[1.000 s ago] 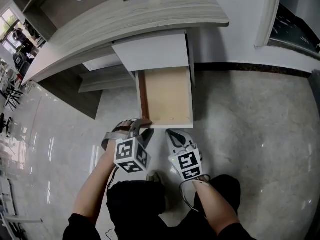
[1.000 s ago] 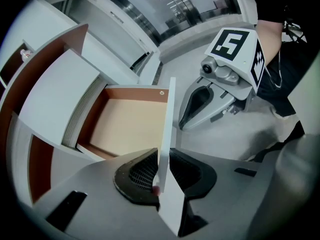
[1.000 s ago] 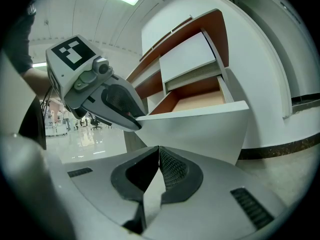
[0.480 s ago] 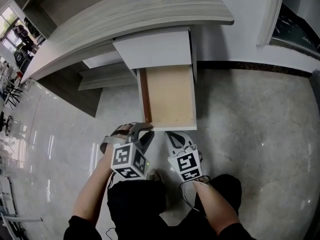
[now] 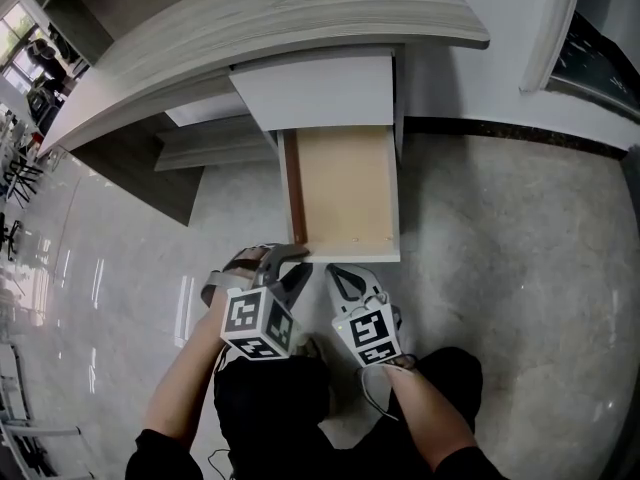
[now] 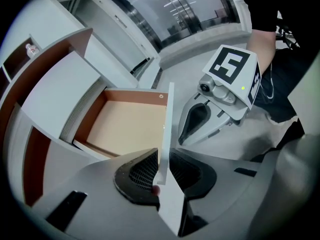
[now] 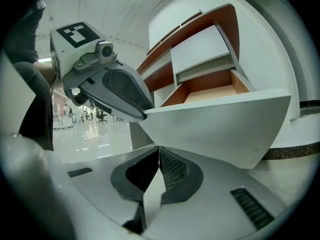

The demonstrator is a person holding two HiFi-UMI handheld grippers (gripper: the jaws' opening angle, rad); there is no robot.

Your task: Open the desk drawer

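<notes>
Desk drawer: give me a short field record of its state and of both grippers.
drawer: pulled out from under the desk top, light wooden bottom showing
left gripper: clamped on the left end of the drawer front, jaws just eased wider
right gripper: shut, empty, close before the drawer front
task stage: drawer open
</notes>
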